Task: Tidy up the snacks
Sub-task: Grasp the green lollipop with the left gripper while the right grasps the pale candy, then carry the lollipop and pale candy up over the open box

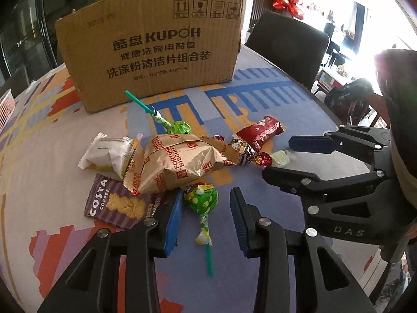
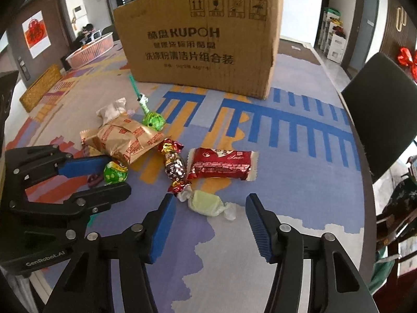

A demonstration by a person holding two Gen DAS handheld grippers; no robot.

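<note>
Left hand-held gripper [image 1: 206,221] apart, straddling green lollipop [image 1: 202,200]. Right hand-held gripper [image 2: 209,224] apart around pale candy [image 2: 207,204], untouched, mid-worktop [image 2: 299,182]

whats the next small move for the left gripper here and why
Probably close the left gripper on the green lollipop. Its wrapped head and upper stick already lie between the open blue pads, with a gap on both sides, so nothing is gripped yet. The cardboard box stands behind the snack pile, likely where it goes.
</note>
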